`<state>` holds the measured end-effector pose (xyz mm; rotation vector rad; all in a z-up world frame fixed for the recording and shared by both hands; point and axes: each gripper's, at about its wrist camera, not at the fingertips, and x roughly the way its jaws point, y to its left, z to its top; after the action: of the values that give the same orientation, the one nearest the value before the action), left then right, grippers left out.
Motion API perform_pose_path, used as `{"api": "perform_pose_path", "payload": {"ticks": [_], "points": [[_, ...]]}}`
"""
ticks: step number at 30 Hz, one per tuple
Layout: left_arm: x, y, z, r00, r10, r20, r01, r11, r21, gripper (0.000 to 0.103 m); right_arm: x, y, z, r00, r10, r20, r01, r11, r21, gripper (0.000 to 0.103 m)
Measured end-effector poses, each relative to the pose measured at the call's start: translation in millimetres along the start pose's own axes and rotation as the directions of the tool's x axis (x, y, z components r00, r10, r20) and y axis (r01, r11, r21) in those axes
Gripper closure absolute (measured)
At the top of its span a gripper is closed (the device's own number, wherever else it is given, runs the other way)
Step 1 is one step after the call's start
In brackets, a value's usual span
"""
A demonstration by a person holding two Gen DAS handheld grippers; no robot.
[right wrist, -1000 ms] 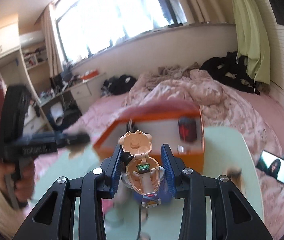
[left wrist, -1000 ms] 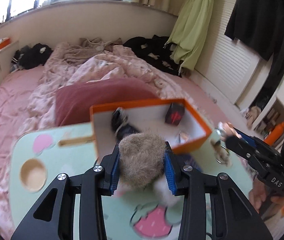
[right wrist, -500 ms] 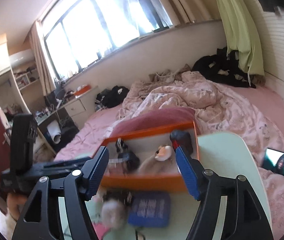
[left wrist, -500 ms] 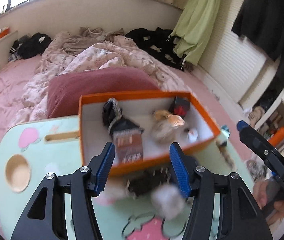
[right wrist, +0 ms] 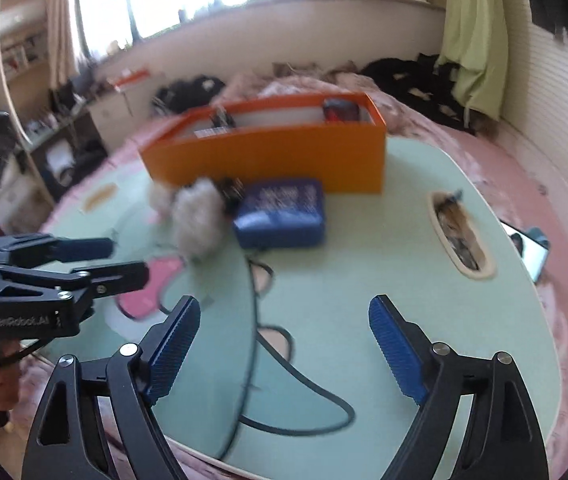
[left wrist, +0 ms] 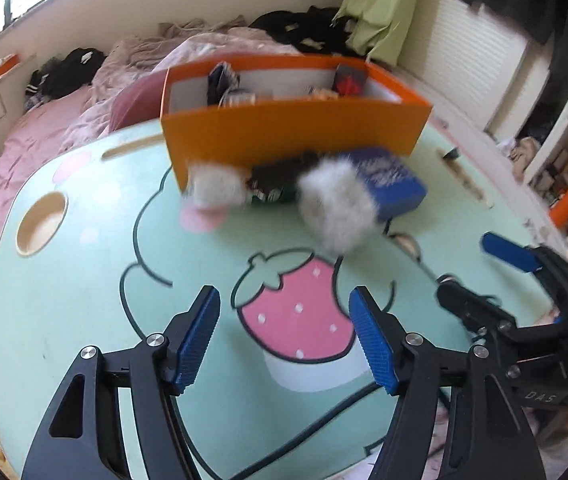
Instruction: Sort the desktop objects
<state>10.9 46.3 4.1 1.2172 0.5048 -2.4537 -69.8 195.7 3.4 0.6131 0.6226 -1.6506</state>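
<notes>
Both grippers (left wrist: pixel 284 340) (right wrist: pixel 284 346) spread, tilted tableward

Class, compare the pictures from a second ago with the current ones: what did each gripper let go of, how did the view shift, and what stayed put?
The left gripper released its brown furry ball and the right gripper its peach figure; both jaws have just been opening and are empty. Both grippers dropped toward the table. The orange box, blue case and grey pom-pom stayed put.

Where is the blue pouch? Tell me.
In both wrist views the blue pouch lies on the table just in front of the orange box, beside the grey pompom.
</notes>
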Motion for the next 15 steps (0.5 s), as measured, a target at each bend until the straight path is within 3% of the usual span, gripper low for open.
{"api": "perform_pose_path", "payload": {"ticks": [2,3,4,6,15], "points": [[4,-4,-5,0.999,0.045,0.004,-0.045,0.999,0.02,0.025,5,-3,-4,0.999,-0.053,-0.01,0.053,0.999,-0.005,0.012],[6,-6,-7,0.997,0.071,0.003,-0.071,0.997,0.029,0.015,7,-3,-7,0.996,-0.088,-0.014,0.088,0.996,-0.013,0.008],[7,-6,-9,0.997,0.075,0.002,-0.075,0.997,0.025,0.01,10,-6,-7,0.995,-0.102,-0.016,0.101,0.995,-0.017,0.001],[11,-5,-11,0.997,0.081,-0.004,-0.081,0.997,0.013,0.0,10,-8,-8,0.995,-0.096,-0.013,0.096,0.995,-0.017,0.0],[10,-1,-12,0.996,0.085,0.007,-0.085,0.996,-0.001,0.0,4,-20,-13,0.996,-0.093,0.003,0.093,0.995,-0.032,0.0]]}}
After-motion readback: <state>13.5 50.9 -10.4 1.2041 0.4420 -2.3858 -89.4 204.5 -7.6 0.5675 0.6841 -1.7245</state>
